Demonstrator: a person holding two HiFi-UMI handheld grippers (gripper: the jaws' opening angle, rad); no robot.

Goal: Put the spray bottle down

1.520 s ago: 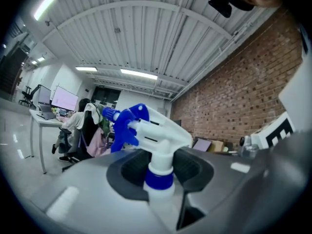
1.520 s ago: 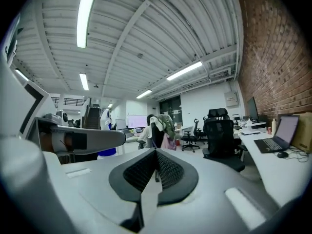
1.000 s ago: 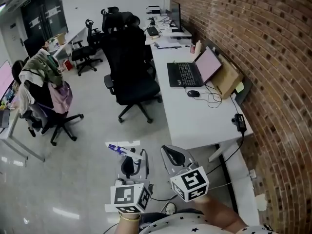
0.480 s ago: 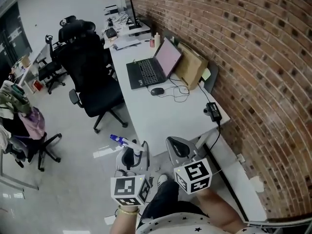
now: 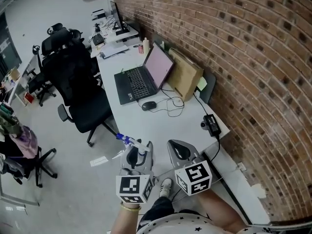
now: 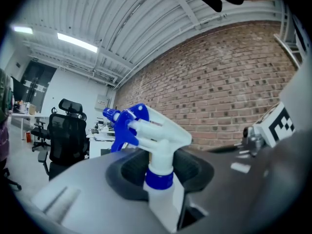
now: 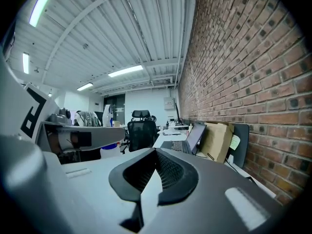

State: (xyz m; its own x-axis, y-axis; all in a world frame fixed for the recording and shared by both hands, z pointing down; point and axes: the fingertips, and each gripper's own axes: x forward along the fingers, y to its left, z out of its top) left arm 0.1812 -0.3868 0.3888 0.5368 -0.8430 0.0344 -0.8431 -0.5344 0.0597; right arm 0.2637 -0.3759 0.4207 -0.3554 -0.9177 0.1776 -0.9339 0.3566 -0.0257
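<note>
Left tool (image 5: 138, 152) clamped on the upright spray bottle (image 6: 161, 140), its nozzle pointing left. Right tool (image 5: 179, 150) closed, empty. Both near the bench (image 5: 168, 126) end.

Below its collar the bottle (image 6: 158, 177) drops from my sight between the left gripper's (image 5: 138, 154) jaws. Far ahead of it, the desk clutter (image 5: 105, 35) is too small to name; leftward a chair (image 5: 38, 165) is edge-cropped.

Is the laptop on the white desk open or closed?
Open. The laptop has its lid raised. Its screen glows pale pink, and its keyboard lies uncovered on the desk.
</note>
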